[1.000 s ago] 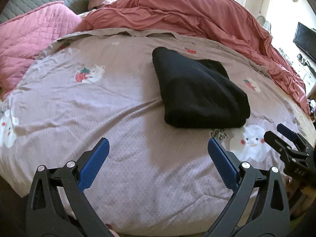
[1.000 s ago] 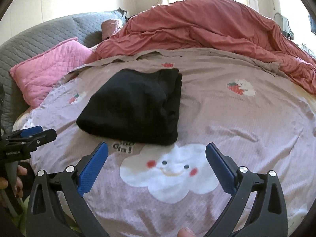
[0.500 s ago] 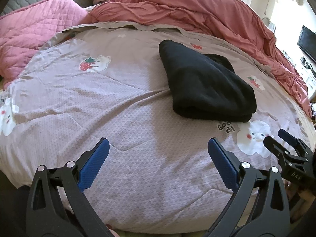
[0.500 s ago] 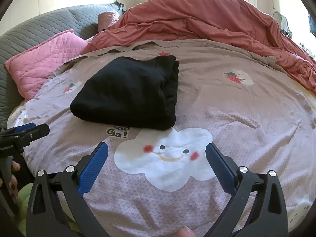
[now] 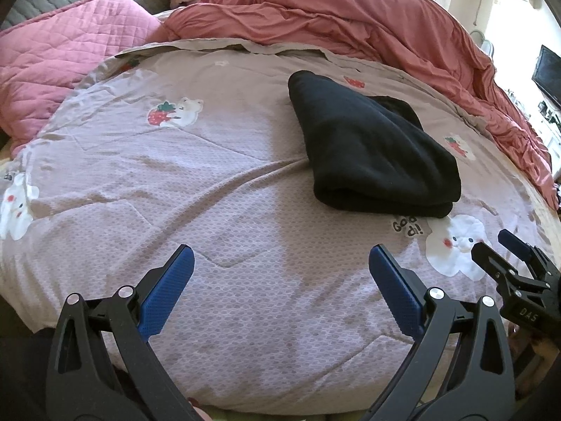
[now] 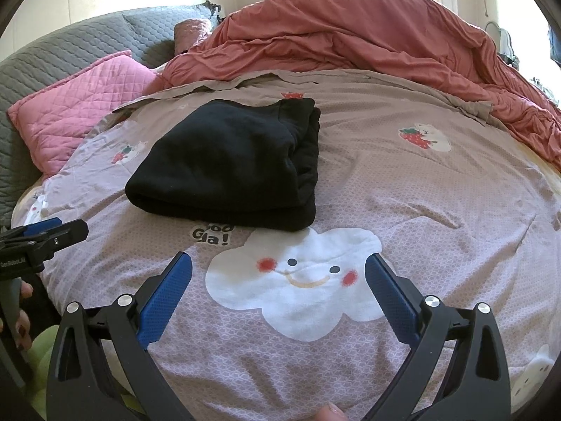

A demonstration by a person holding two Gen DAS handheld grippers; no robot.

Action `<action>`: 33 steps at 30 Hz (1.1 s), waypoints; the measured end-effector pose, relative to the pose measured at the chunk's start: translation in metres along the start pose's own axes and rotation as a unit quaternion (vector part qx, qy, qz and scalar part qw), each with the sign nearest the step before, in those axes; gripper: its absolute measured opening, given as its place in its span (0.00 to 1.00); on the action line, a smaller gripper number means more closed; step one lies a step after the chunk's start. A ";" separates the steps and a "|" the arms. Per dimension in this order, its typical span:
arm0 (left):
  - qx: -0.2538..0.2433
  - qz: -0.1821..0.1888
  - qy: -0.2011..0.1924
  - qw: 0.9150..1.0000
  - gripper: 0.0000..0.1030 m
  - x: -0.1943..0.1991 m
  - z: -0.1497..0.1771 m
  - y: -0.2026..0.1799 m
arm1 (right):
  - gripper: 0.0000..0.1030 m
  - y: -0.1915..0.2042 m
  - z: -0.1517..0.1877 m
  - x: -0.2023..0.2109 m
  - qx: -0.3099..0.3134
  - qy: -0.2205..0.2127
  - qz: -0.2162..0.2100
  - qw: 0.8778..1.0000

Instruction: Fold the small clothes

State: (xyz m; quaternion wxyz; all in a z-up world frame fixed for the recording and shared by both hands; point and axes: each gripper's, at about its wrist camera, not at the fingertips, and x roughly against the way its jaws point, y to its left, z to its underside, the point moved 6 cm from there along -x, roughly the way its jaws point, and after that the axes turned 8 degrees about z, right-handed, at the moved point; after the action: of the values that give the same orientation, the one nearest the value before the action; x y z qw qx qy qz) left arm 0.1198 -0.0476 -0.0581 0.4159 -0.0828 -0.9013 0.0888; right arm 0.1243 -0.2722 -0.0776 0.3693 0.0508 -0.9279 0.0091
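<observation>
Left tongs (image 5: pixel 280 273) and right tongs (image 6: pixel 278 280): both released, blue pads spread wide and grasping nothing, held low at the near edge of the bed over the printed lilac quilt (image 5: pixel 217 193). Black garment (image 6: pixel 231 168): already folded into a thick multi-layered packet, lying at centre frame in the right view, right of centre in the left, just beyond the cloud print (image 6: pixel 298 280). Apparently folding is complete, hence the clearance. Red duvet (image 6: pixel 368 31) is bunched along the upper frame; pink pillow (image 5: pixel 59 73) at upper left.

Black hand-held gripper (image 5: pixel 280 273) frames, blue textured pads (image 5: pixel 167 291), silver screws.
</observation>
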 end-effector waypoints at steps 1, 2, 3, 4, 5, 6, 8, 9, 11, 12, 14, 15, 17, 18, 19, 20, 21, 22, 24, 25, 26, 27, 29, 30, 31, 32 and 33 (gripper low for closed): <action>0.000 -0.001 0.000 1.000 0.91 0.000 0.000 0.000 | 0.95 0.000 0.000 0.000 0.000 0.000 0.000 1.000; 0.000 -0.002 0.000 1.000 0.91 0.000 0.000 0.000 | 0.95 0.000 0.000 0.001 -0.001 0.000 0.000 1.000; -0.001 -0.002 0.000 1.000 0.91 0.001 0.000 0.000 | 0.95 0.001 0.000 0.001 -0.001 0.000 0.000 1.000; -0.001 -0.002 0.000 1.000 0.91 0.001 0.000 0.000 | 0.95 0.001 0.000 0.001 0.000 -0.001 0.001 1.000; -0.001 -0.002 0.000 1.000 0.91 0.001 0.000 0.000 | 0.95 0.001 0.000 0.000 0.000 0.000 0.000 1.000; -0.001 -0.001 0.000 1.000 0.91 0.001 0.000 0.000 | 0.95 0.001 0.000 0.000 -0.001 0.000 0.000 1.000; -0.001 -0.003 -0.001 1.000 0.91 0.001 0.000 0.000 | 0.95 0.001 -0.001 0.001 -0.002 0.000 0.000 1.000; -0.001 -0.002 -0.001 1.000 0.91 0.001 0.000 0.000 | 0.95 0.001 -0.001 0.000 0.000 0.000 -0.001 1.000; -0.001 -0.003 -0.001 1.000 0.91 0.002 0.000 0.001 | 0.95 0.001 -0.001 0.001 -0.001 0.000 0.000 1.000; -0.001 -0.004 -0.001 1.000 0.91 0.002 0.000 0.001 | 0.95 0.001 -0.001 0.000 -0.001 0.001 0.000 1.000; -0.001 -0.007 -0.001 1.000 0.91 0.002 -0.001 0.002 | 0.95 0.001 -0.001 0.001 -0.001 0.001 0.000 1.000; -0.001 -0.007 0.000 1.000 0.91 0.002 -0.001 0.003 | 0.95 0.001 -0.001 0.001 -0.001 0.000 0.000 1.000; 0.000 -0.009 0.000 1.000 0.91 0.002 -0.001 0.003 | 0.95 0.002 -0.001 0.001 -0.001 0.000 0.000 1.000; 0.000 -0.008 0.000 1.000 0.91 0.002 -0.001 0.004 | 0.95 0.002 -0.001 0.001 0.000 0.001 0.000 1.000; -0.001 -0.008 0.000 1.000 0.91 0.002 -0.001 0.004 | 0.95 0.002 0.000 0.001 -0.001 0.001 0.001 1.000; -0.001 -0.009 0.000 1.000 0.91 0.002 -0.001 0.004 | 0.95 0.002 -0.001 0.001 -0.002 0.001 0.000 1.000; -0.001 -0.008 0.000 1.000 0.91 0.002 -0.001 0.004 | 0.95 0.002 -0.001 0.001 -0.001 0.000 0.001 1.000; -0.001 -0.008 0.000 1.000 0.91 0.002 -0.001 0.004 | 0.95 0.002 -0.001 0.001 0.000 0.000 0.001 1.000; -0.001 -0.009 0.000 1.000 0.91 0.002 -0.001 0.004 | 0.95 0.002 -0.001 0.001 -0.001 0.000 0.001 1.000; -0.001 -0.009 0.000 1.000 0.91 0.002 -0.001 0.004 | 0.95 0.003 -0.001 0.001 -0.001 0.000 0.000 1.000; -0.001 -0.009 0.000 1.000 0.91 0.002 -0.001 0.004 | 0.95 0.003 -0.001 0.001 0.000 0.000 0.001 1.000; -0.002 -0.010 0.000 1.000 0.91 0.003 -0.002 0.004 | 0.95 0.003 -0.001 0.001 0.000 0.000 0.001 1.000; -0.002 -0.009 -0.001 1.000 0.91 0.003 -0.002 0.005 | 0.95 0.003 -0.001 0.001 -0.001 0.000 0.000 1.000; -0.001 -0.010 0.000 1.000 0.91 0.003 -0.001 0.004 | 0.95 0.003 -0.001 0.001 0.000 -0.001 0.001 1.000; -0.002 -0.010 0.000 1.000 0.91 0.003 -0.001 0.004 | 0.95 0.003 -0.002 0.001 0.000 -0.001 0.001 1.000; -0.001 -0.009 0.000 1.000 0.91 0.003 -0.002 0.004 | 0.95 0.004 -0.002 0.002 0.000 -0.002 0.002 1.000; -0.001 -0.009 0.000 1.000 0.91 0.003 -0.001 0.003 | 0.95 0.005 -0.003 0.002 0.000 -0.002 0.001 1.000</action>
State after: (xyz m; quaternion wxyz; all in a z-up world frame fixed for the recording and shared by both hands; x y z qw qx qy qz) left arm 0.1193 -0.0436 -0.0561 0.4170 -0.0750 -0.9019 0.0839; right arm 0.1244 -0.2677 -0.0735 0.3673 0.0497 -0.9287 0.0092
